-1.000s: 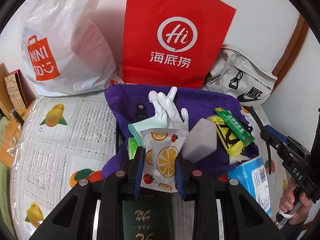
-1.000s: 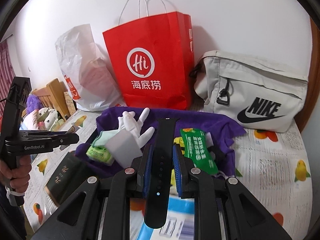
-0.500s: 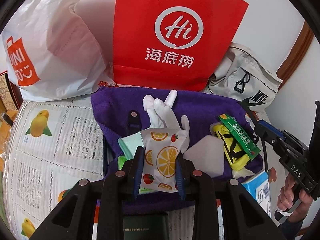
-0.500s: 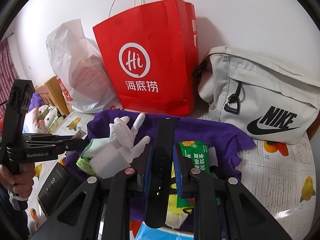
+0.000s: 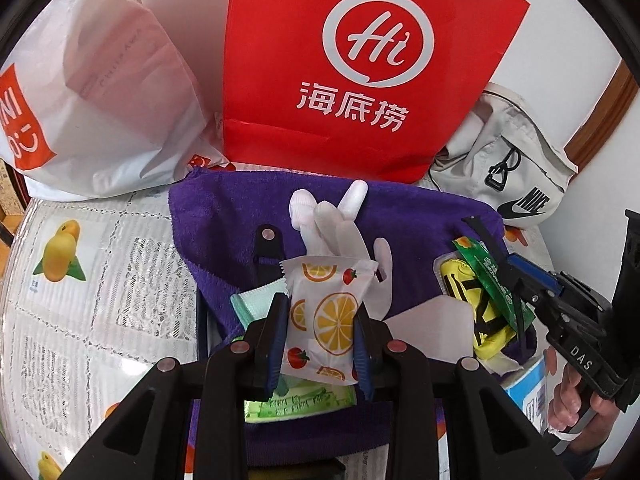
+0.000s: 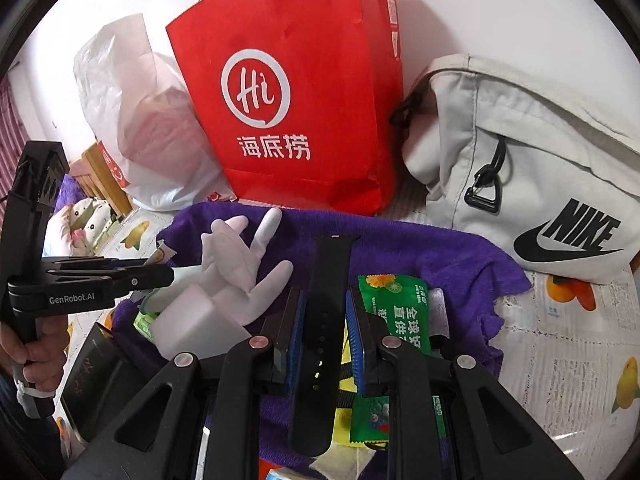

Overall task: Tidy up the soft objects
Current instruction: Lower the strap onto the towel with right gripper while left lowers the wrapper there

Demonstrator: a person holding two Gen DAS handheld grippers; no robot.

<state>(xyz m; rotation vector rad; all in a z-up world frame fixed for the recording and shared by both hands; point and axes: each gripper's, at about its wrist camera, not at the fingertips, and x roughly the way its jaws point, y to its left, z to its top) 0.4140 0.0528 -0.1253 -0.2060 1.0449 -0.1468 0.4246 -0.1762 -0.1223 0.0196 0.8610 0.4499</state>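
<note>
I'm gripping the fruit-print sachet (image 5: 326, 320) in the left gripper (image 5: 320, 320) and the black watch strap (image 6: 324, 320) in the right gripper (image 6: 323, 320), jaws nearly shut on each. Both are closing in over the purple towel (image 5: 224, 216), white glove (image 5: 340, 232) at 12 o'clock. The red bag (image 5: 360, 60) is looming larger behind, so I'm reckoning drop-off is next.

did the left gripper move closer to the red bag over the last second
Yes. The left gripper, holding the fruit-print packet, has advanced toward the red bag, which now looms larger.
</note>
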